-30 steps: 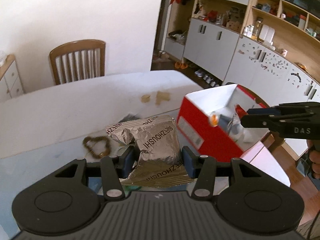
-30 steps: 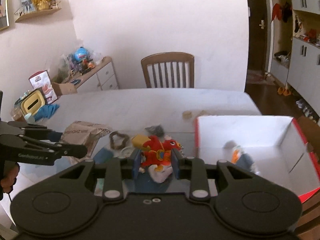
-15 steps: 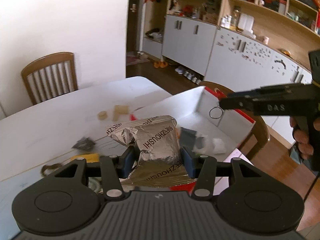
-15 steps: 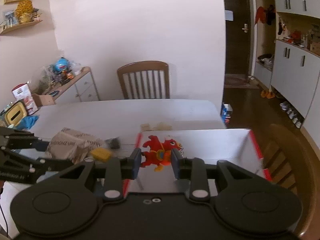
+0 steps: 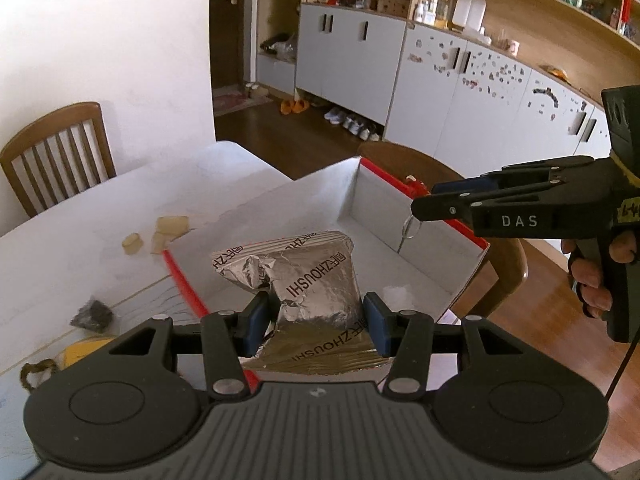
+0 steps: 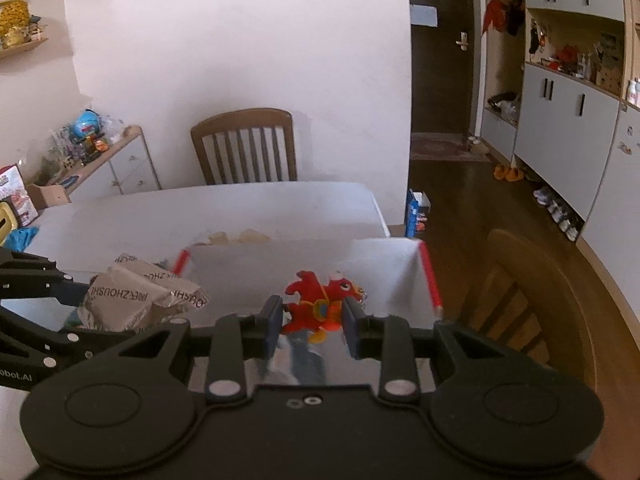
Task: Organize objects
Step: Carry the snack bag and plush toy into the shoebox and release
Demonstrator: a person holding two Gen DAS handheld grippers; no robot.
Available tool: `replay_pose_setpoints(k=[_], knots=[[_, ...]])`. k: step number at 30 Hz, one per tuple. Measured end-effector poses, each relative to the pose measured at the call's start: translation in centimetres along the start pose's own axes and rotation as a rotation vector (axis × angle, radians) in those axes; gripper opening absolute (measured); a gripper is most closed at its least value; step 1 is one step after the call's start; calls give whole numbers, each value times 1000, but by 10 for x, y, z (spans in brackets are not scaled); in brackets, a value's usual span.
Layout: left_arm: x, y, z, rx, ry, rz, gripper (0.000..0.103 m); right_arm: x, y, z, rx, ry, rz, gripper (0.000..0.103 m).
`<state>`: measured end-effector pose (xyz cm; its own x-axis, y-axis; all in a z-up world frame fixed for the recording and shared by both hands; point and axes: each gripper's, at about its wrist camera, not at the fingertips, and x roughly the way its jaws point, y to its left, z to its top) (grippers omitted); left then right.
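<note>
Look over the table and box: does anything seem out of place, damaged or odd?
The foil packet in the left gripper is crumpled. Beige scraps lie loose on the table beside the box, with a dark lump nearer. Otherwise nothing stands out.

Both grippers angled down, left gripper (image 5: pixel 316 322) jaws clamped partway apart, right gripper (image 6: pixel 312 322) jaws nearly together, a hand (image 5: pixel 596 276) wrapping its handle.

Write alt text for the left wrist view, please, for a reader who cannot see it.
The left gripper holds a silver foil packet above an open red and white box on a white table. At the right, the right gripper, held by a hand, reaches over the box.
</note>
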<state>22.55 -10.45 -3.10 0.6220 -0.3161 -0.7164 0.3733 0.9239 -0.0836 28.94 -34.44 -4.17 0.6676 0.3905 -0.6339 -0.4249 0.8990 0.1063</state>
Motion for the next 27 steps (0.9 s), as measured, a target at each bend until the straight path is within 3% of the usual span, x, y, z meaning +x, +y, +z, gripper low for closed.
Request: replay_pose_setpoints(k=[13, 27], knots=[[72, -14, 3, 0, 127, 68, 50, 47, -28, -18, -19, 113, 5, 30], [107, -19, 5, -18, 209, 96, 50, 85, -20, -30, -135, 253, 67, 30]])
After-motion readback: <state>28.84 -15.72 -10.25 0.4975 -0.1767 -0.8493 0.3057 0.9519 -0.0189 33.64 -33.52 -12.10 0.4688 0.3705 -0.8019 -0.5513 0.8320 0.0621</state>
